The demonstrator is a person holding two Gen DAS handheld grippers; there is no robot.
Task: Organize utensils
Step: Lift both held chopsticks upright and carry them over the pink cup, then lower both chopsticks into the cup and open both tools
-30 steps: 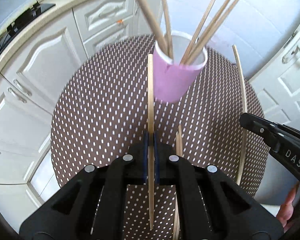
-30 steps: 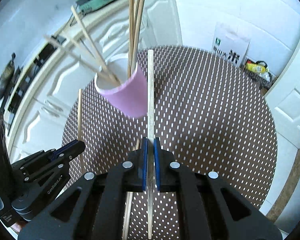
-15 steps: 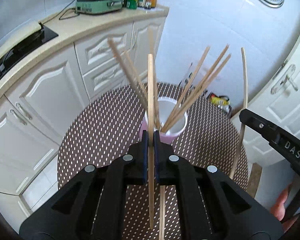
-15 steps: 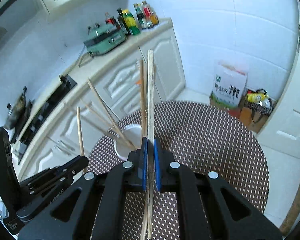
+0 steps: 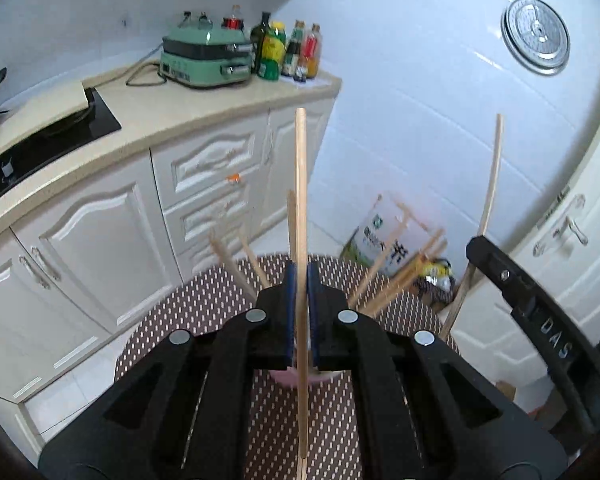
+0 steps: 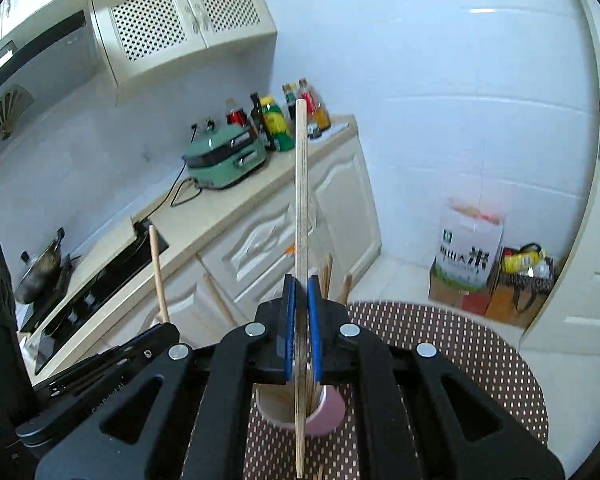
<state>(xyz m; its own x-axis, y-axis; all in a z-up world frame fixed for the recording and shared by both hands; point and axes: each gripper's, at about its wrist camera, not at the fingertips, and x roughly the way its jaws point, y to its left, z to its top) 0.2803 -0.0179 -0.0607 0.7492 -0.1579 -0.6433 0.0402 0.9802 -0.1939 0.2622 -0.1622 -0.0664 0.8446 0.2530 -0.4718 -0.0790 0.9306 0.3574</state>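
In the left wrist view my left gripper [image 5: 300, 280] is shut on a wooden chopstick [image 5: 301, 184] that stands upright through its blue pads. The pink cup [image 5: 284, 378] is mostly hidden beneath the fingers, and several chopsticks [image 5: 392, 276] fan out of it. At the right, my right gripper [image 5: 486, 254] holds its own chopstick [image 5: 492, 184]. In the right wrist view the right gripper [image 6: 301, 284] is shut on an upright chopstick [image 6: 301, 192] above the pink cup [image 6: 330, 412]. My left gripper [image 6: 164, 334] shows at the lower left with its chopstick [image 6: 158, 272].
The cup stands on a round brown dotted table [image 6: 440, 344]. Behind it runs a counter with white cabinets [image 5: 204, 168], a green appliance [image 5: 204, 60], bottles [image 5: 284, 52] and a black hob [image 5: 52, 132]. A rice bag [image 6: 468, 256] and boxes sit on the floor by a white door.
Both grippers have risen and tipped upward, each still shut on its chopstick. The cup has slid from the middle of each view down under the fingers, and the kitchen counter has come into sight.
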